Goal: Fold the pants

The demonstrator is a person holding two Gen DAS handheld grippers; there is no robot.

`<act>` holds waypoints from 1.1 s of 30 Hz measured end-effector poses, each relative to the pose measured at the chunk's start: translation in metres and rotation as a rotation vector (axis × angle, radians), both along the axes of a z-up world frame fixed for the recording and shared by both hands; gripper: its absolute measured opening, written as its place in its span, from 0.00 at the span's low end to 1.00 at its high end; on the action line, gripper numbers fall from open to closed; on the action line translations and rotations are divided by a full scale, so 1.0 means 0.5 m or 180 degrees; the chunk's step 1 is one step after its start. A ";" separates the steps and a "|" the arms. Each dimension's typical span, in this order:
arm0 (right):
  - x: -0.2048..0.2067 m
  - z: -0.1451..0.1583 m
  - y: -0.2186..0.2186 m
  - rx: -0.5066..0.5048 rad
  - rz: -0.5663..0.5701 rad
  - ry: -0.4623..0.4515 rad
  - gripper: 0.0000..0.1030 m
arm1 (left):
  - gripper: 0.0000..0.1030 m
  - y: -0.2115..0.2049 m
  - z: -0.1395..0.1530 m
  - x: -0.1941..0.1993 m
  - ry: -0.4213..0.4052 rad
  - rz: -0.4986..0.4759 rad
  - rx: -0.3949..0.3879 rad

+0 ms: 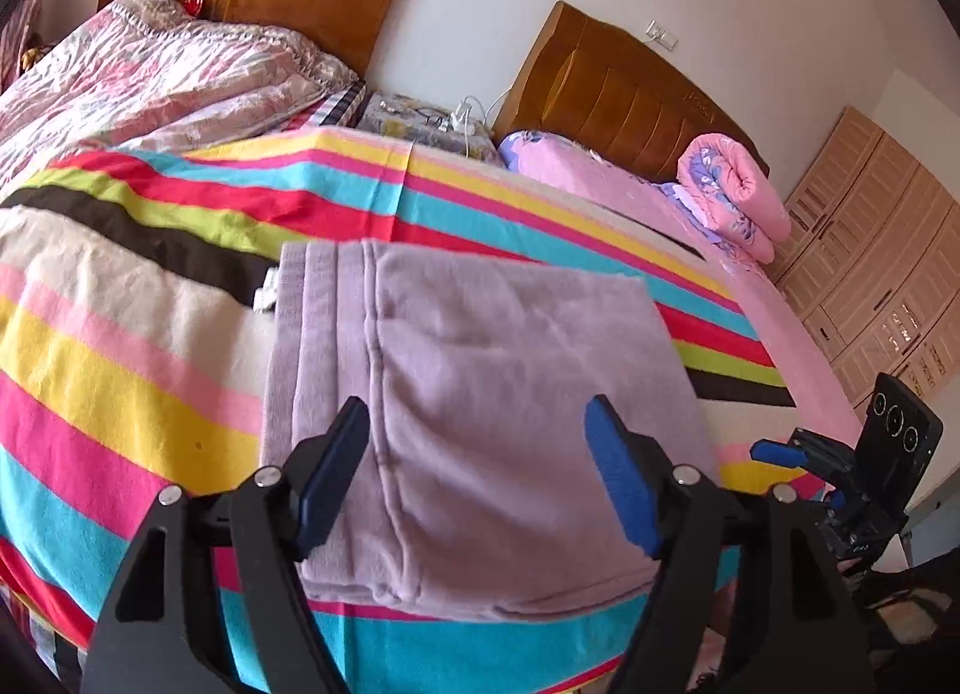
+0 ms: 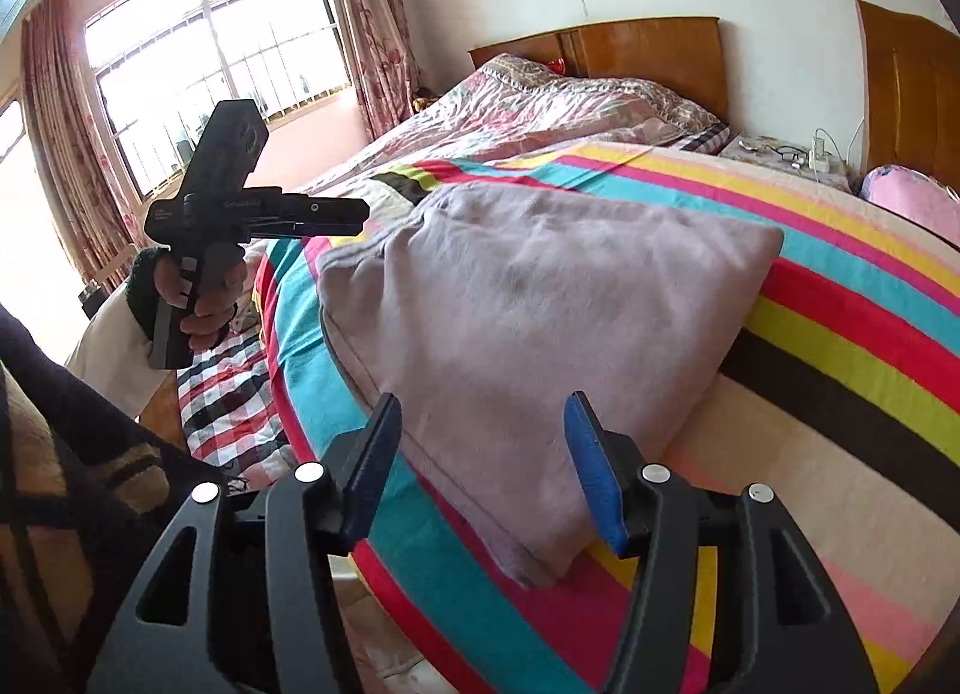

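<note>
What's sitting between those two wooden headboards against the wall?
A small nightstand under a floral cloth, with a white power strip and cables on top. The left wrist view shows it best; the right wrist view catches it too.

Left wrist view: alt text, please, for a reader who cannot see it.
Folded lilac pants lie flat on a bright striped blanket, with the left gripper open above them, holding nothing. Two wooden headboards stand against the far wall.
</note>
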State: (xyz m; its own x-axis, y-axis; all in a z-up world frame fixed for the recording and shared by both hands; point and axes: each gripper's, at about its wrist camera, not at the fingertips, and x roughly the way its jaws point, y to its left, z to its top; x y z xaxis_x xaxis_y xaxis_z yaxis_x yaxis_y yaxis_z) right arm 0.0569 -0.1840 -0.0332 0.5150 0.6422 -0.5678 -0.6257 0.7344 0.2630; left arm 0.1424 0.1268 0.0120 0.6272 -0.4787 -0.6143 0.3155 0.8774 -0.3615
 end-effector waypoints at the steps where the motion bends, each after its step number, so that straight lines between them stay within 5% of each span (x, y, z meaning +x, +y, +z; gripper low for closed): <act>1: 0.021 0.020 -0.018 0.0071 -0.0044 -0.0079 0.64 | 0.87 -0.011 0.030 0.012 -0.0154 -0.0004 0.0000; 3: 0.080 0.042 -0.036 0.0081 -0.0109 -0.0222 0.67 | 0.99 -0.037 0.070 0.057 -0.0379 0.0088 0.0086; 5: 0.157 0.035 -0.045 0.0060 -0.0176 -0.0205 0.67 | 0.99 -0.062 0.072 0.122 -0.0411 0.0112 0.0185; 11: 0.343 -0.044 -0.043 0.0070 -0.0065 0.0387 0.67 | 0.99 -0.064 -0.065 0.250 0.0134 0.0365 0.0462; 14: 0.392 -0.078 -0.044 -0.0097 -0.0113 0.0460 0.64 | 0.98 -0.021 -0.109 0.262 0.0292 0.0454 0.0170; 20: 0.416 -0.060 -0.038 0.0116 -0.0117 0.0348 0.69 | 0.98 0.012 -0.117 0.261 0.0299 0.0617 -0.0026; 24: 0.454 -0.092 -0.022 -0.0148 -0.0182 0.0388 0.66 | 0.98 -0.003 -0.116 0.260 0.0273 0.0625 0.0122; 28: 0.467 -0.068 -0.044 -0.0146 -0.0783 0.0315 0.69 | 0.98 -0.010 -0.115 0.258 0.0246 0.0662 0.0217; 31: 0.426 -0.041 -0.016 -0.0089 -0.0643 0.0202 0.72 | 0.98 -0.022 -0.116 0.259 0.0249 0.0692 0.0352; 33: 0.395 -0.038 0.014 -0.0209 -0.0495 0.0150 0.83 | 0.98 -0.033 -0.118 0.260 0.0253 0.0725 0.0502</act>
